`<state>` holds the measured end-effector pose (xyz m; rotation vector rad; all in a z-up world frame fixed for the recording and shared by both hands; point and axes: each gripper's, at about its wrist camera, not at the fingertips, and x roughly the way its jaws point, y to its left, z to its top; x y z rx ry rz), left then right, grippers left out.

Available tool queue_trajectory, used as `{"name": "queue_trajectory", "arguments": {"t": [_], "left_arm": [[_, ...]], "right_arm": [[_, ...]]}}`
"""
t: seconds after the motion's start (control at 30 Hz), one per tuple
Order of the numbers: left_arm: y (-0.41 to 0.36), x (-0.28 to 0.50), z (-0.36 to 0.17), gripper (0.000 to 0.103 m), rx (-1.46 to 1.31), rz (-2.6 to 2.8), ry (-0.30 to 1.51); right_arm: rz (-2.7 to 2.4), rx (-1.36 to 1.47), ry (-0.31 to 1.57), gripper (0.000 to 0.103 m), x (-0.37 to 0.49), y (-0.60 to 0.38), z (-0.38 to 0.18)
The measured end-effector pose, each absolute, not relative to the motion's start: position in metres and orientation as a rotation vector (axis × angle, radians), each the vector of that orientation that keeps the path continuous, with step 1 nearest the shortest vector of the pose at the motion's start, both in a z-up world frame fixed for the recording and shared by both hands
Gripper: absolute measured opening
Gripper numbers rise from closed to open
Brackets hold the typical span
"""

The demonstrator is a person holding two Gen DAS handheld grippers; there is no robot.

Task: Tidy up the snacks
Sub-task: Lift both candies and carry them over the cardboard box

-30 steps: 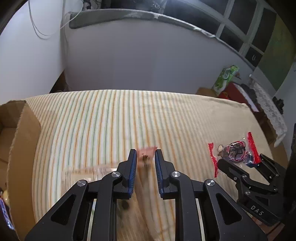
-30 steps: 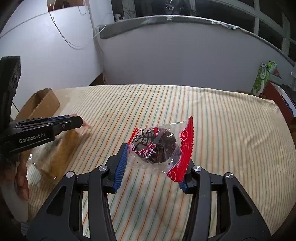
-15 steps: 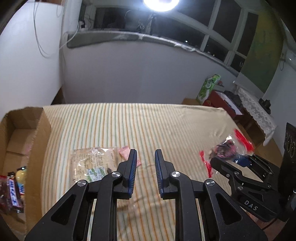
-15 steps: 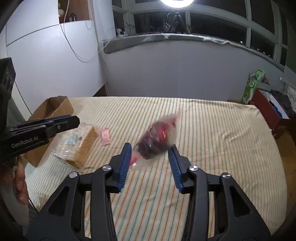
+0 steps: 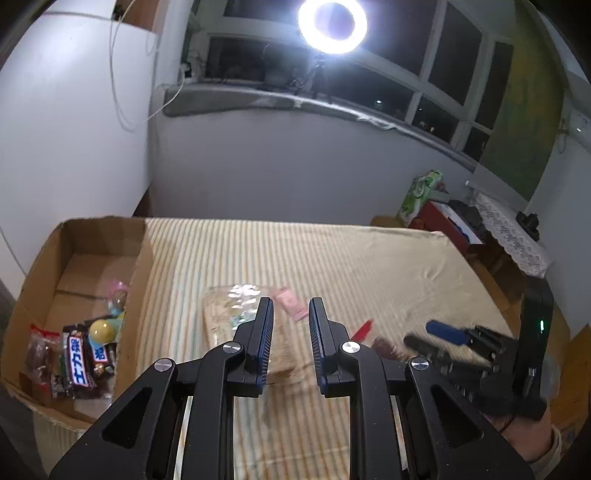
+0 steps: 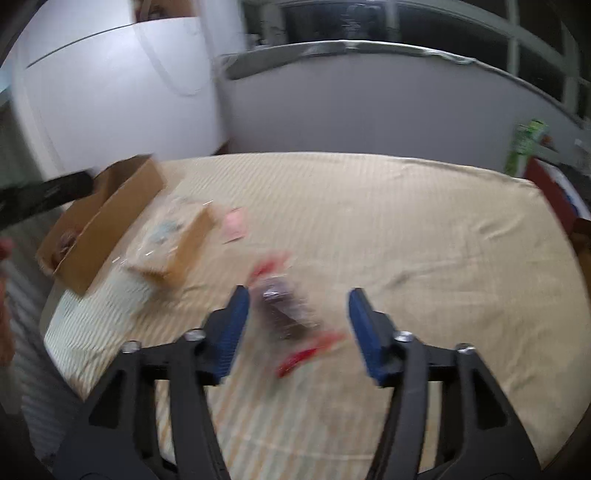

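Note:
A cardboard box (image 5: pixel 44 288) at the table's left holds several wrapped snacks (image 5: pixel 79 360); it also shows in the right wrist view (image 6: pixel 107 218). A clear-wrapped brown snack pack (image 5: pixel 225 310) and a small pink packet (image 5: pixel 291 304) lie on the striped cloth in front of my left gripper (image 5: pixel 291 343), which is empty with its jaws a narrow gap apart. My right gripper (image 6: pixel 297 325) is open. The red-edged clear snack bag (image 6: pixel 291 317) is blurred between its fingers, touching neither. The bag (image 5: pixel 373 338) also shows in the left wrist view, by the right gripper (image 5: pixel 439 334).
The striped cloth (image 6: pixel 406 229) covers the whole table. A green carton (image 5: pixel 419 195) and a red box (image 5: pixel 441 221) stand beyond the far right corner. A ring light (image 5: pixel 331 22) shines above the window sill. The pack (image 6: pixel 173 240) and pink packet (image 6: pixel 234 225) lie beside the box.
My right gripper has opened wide and let go of the red-edged bag, which is dropping between the fingers. Both grippers have risen and pulled back, bringing the box into view.

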<state>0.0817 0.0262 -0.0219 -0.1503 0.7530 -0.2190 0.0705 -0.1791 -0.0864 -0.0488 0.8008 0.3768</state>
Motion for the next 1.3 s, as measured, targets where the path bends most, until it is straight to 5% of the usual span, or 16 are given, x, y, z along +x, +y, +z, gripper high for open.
{"name": "queue_trajectory", "arguments": {"t": [0.13, 0.2, 0.3, 0.53, 0.57, 0.63, 0.73, 0.83, 0.9, 0.93, 1.3], "left_arm": [[0.001, 0.106, -0.037, 0.024, -0.152, -0.226, 0.823], [-0.018, 0.118, -0.049, 0.064, -0.145, -0.218, 0.866], [-0.046, 0.145, -0.073, 0.073, -0.111, -0.17, 0.94], [-0.061, 0.185, -0.116, 0.073, -0.108, -0.05, 1.043], [-0.065, 0.188, -0.118, 0.072, -0.081, -0.023, 1.042], [-0.07, 0.195, -0.122, 0.073, -0.047, 0.022, 1.041], [-0.074, 0.207, -0.136, 0.072, -0.024, 0.027, 1.078], [-0.08, 0.208, -0.135, 0.063, -0.014, 0.017, 1.055], [-0.079, 0.206, -0.132, 0.026, -0.015, 0.004, 1.038], [-0.078, 0.206, -0.131, 0.022, -0.019, 0.001, 1.034], [-0.065, 0.21, -0.134, 0.024, 0.002, -0.043, 1.015]], "right_arm": [[0.364, -0.2, 0.805, 0.069, 0.077, -0.155, -0.105], [0.365, -0.239, 0.786, 0.069, 0.085, -0.153, -0.109], [0.345, -0.281, 0.776, 0.069, 0.096, -0.16, -0.11], [0.403, -0.212, 0.807, 0.069, 0.123, -0.194, -0.111], [0.408, -0.207, 0.816, 0.066, 0.128, -0.196, -0.113], [0.431, -0.178, 0.835, 0.042, 0.137, -0.198, -0.114], [0.45, -0.148, 0.843, 0.041, 0.143, -0.203, -0.114], [0.452, -0.122, 0.837, 0.037, 0.139, -0.209, -0.115], [0.448, -0.1, 0.823, 0.033, 0.136, -0.214, -0.112], [0.448, -0.091, 0.816, 0.033, 0.134, -0.217, -0.11], [0.435, -0.074, 0.811, 0.028, 0.128, -0.223, -0.104]]}}
